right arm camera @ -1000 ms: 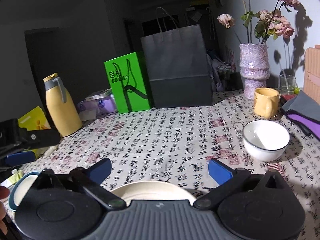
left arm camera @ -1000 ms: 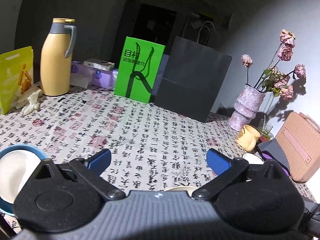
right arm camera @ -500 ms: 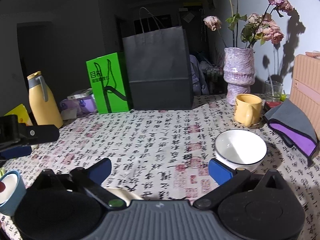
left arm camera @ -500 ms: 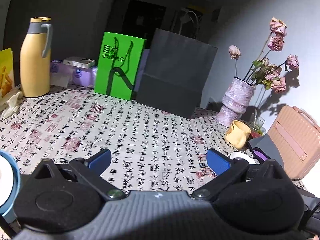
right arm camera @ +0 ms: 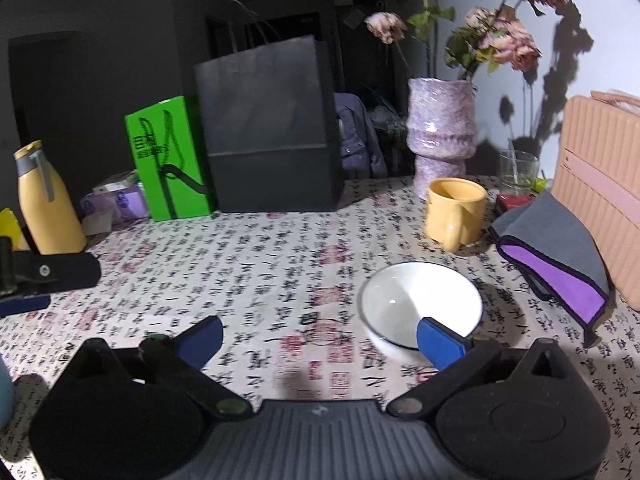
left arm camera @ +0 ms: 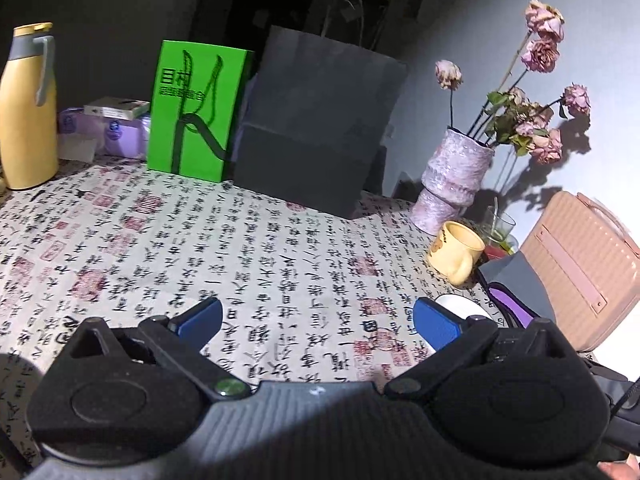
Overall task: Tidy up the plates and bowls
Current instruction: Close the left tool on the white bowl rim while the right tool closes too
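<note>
A white bowl [right arm camera: 420, 304] with a dark rim stands on the patterned tablecloth [right arm camera: 260, 264], just in front of my right gripper [right arm camera: 320, 338]. That gripper is open, and its right blue pad overlaps the bowl's near rim in the view. In the left wrist view my left gripper [left arm camera: 316, 320] is open and holds nothing; a sliver of the same white bowl [left arm camera: 460, 306] shows behind its right pad. The left gripper's fingers [right arm camera: 48, 272] reach in at the left edge of the right wrist view. A blue rim [right arm camera: 5, 392] shows at the far left edge there.
At the back stand a yellow flask [left arm camera: 26, 112], a green box [left arm camera: 196, 112], a dark paper bag [left arm camera: 316, 128] and a purple vase [right arm camera: 440, 136] of dried flowers. A yellow mug [right arm camera: 454, 210], a glass [right arm camera: 518, 172], a folded grey-purple cloth [right arm camera: 556, 256] and a pink case [right arm camera: 604, 184] crowd the right side.
Both grippers have swung to the right. The cream plate and blue-rimmed dish have left the views, and the white bowl is now close in front of the right gripper.
</note>
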### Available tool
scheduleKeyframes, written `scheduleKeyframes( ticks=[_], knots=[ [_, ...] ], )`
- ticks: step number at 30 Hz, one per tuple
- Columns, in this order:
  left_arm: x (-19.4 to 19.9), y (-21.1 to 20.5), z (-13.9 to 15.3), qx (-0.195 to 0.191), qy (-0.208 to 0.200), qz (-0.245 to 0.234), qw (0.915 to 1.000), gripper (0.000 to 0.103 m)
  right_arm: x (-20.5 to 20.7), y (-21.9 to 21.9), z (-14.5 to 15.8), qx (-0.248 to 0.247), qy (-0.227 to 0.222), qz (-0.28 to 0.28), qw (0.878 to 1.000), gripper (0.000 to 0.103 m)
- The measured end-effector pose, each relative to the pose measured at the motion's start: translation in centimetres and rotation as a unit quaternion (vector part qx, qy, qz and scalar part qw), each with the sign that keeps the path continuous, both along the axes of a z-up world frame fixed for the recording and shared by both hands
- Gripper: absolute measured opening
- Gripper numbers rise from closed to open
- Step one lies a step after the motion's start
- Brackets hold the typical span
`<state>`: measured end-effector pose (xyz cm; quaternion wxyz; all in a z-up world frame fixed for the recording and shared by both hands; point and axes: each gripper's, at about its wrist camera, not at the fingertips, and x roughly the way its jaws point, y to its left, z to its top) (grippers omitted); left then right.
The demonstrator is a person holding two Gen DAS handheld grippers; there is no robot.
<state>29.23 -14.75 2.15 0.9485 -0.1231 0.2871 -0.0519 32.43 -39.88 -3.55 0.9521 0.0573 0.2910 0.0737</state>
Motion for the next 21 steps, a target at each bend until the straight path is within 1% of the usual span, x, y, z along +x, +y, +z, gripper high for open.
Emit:
scheduleKeyframes(
  ticks=[8, 11, 18, 21],
  knots=[
    [3.0, -3.4, -0.2, 0.012, 0.015, -0.018, 0.9996, 0.103, 2.5, -3.0, -0.5, -0.015, 0.018, -0.024, 0.999, 0.103],
    [4.4, -4.8, -0.4, 0.025, 0.02, -0.026, 0.9992, 0.103, 3.5, -4.1, -0.9, -0.017, 0.028, -0.036, 0.999, 0.103],
    [8.5, -7.9, -1.5, 0.032, 0.069, -0.047, 0.996, 0.103, 5.9, -6.9, -1.7, -0.014, 0.055, -0.059, 0.997, 0.102],
    [10.2, -9.4, -2.2, 0.044, 0.089, -0.053, 0.9936, 0.103, 7.3, -7.9, -2.2, -0.008, 0.072, -0.064, 0.995, 0.097]
  ],
)
